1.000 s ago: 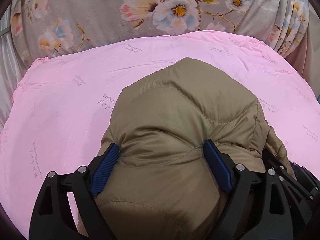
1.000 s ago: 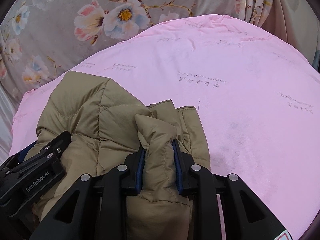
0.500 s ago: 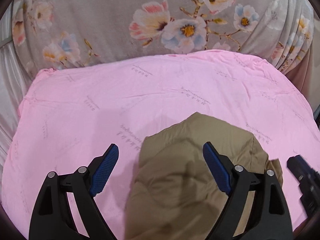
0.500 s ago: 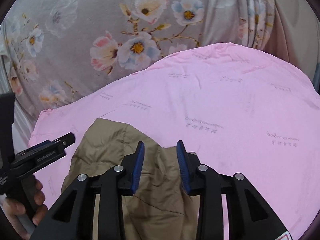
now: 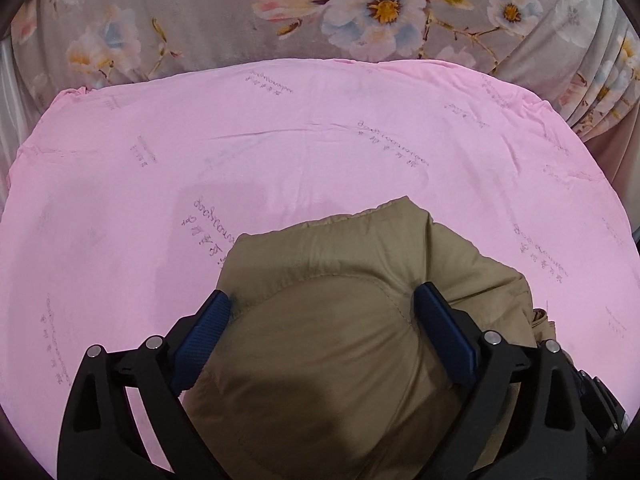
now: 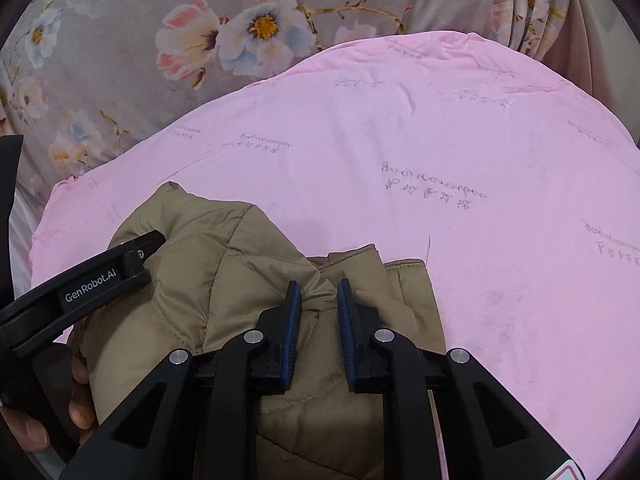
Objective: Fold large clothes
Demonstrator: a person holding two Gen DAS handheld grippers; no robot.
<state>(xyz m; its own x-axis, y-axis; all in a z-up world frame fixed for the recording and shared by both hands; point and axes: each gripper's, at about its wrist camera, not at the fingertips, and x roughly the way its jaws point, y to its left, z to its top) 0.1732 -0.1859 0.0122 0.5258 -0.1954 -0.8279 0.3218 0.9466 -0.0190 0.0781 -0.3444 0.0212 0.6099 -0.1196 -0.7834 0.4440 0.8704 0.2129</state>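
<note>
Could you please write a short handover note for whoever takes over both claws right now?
Left claw: jaws wide, straddling a puffy bulge of the tan jacket; pads touch its sides, firm grip unclear.
Right claw: jaws nearly closed on a ridge of the jacket's edge.
Jacket: bunched in a thick bundle at the near side of the pink sheet, floral fabric behind.
Done: jacket gathered into a compact bundle.
Left: probably square it up, press flat, then let go.
</note>
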